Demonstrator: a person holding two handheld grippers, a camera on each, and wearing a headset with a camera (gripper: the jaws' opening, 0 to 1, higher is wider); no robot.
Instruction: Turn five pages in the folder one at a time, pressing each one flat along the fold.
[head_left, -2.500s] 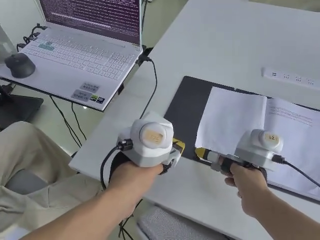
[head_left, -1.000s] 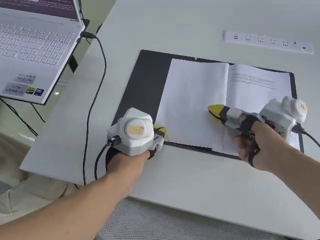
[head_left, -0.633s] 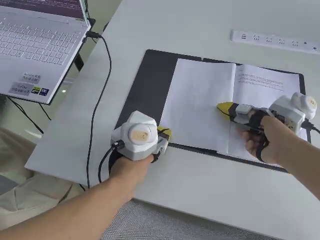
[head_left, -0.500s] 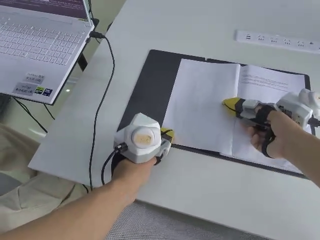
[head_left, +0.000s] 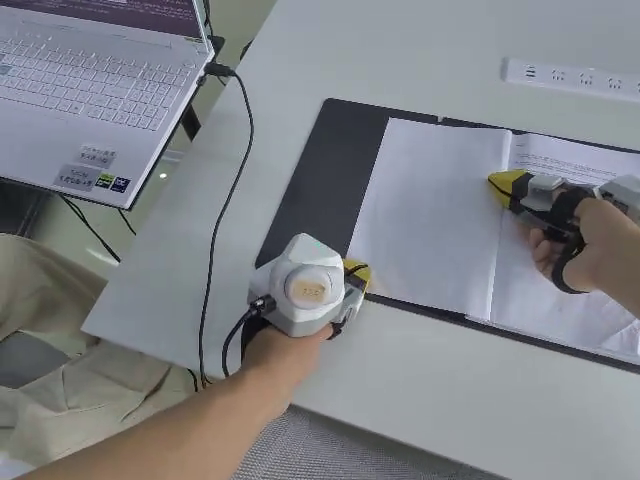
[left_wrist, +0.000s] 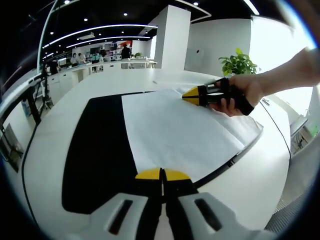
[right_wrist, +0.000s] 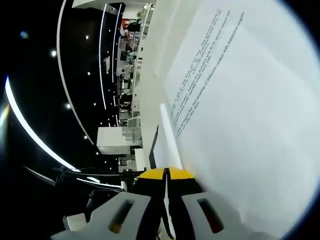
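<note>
- The right gripper (head_left: 503, 182) has been slid up the fold (head_left: 497, 255), jaws pressed together on smooth paper (head_left: 430, 220).
- The left gripper (head_left: 355, 272), jaws together, is held at the black folder (head_left: 320, 180) edge; white table (head_left: 420, 60).

The folder (head_left: 320, 180) lies open on the table (head_left: 420, 400), laptop (head_left: 90, 90) to its left, power strip (head_left: 570, 78) behind.

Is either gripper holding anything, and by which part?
Nothing seems held. The right gripper, shut, presses on the page by the fold; the left gripper, shut, rests at the folder's near edge.
</note>
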